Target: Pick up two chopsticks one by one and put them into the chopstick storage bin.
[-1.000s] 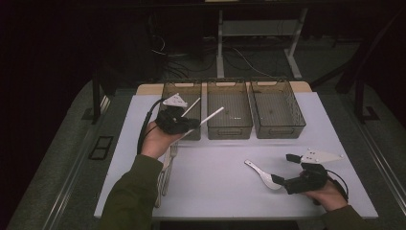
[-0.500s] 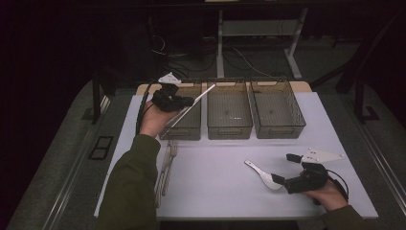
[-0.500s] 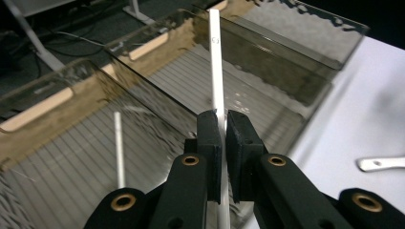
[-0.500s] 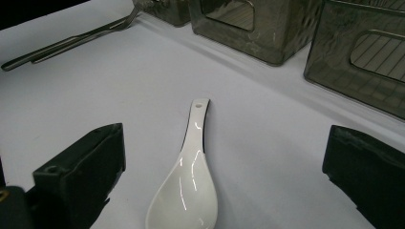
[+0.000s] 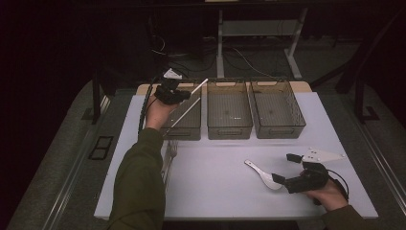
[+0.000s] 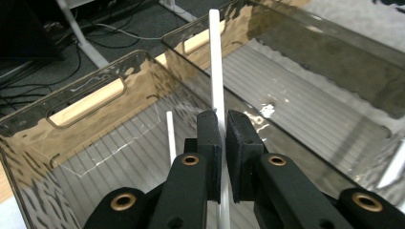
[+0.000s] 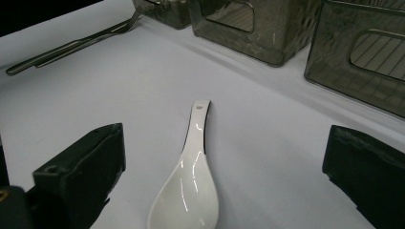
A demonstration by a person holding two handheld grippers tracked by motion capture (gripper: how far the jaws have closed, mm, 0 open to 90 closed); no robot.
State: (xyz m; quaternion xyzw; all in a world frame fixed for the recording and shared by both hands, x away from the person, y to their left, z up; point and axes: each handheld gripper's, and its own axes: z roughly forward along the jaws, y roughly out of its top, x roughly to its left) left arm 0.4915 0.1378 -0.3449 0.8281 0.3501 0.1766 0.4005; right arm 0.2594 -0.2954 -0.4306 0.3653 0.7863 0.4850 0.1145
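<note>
Placing white chopsticks (image 6: 216,62) into the leftmost bin (image 5: 187,125).
Left gripper (image 6: 223,125) pinches one; lower it level before releasing. Right gripper (image 7: 219,167) stands spread around the spoon (image 7: 188,186).

You have three clear bins (image 5: 229,111), two white chopsticks (image 6: 217,81), one white spoon (image 7: 188,183) and some forks (image 5: 169,155).

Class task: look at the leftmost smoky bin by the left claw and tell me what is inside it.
Inside the leftmost bin one white chopstick is visible. The left claw holds a second chopstick over it. The claw hides the near part of the floor.
</note>
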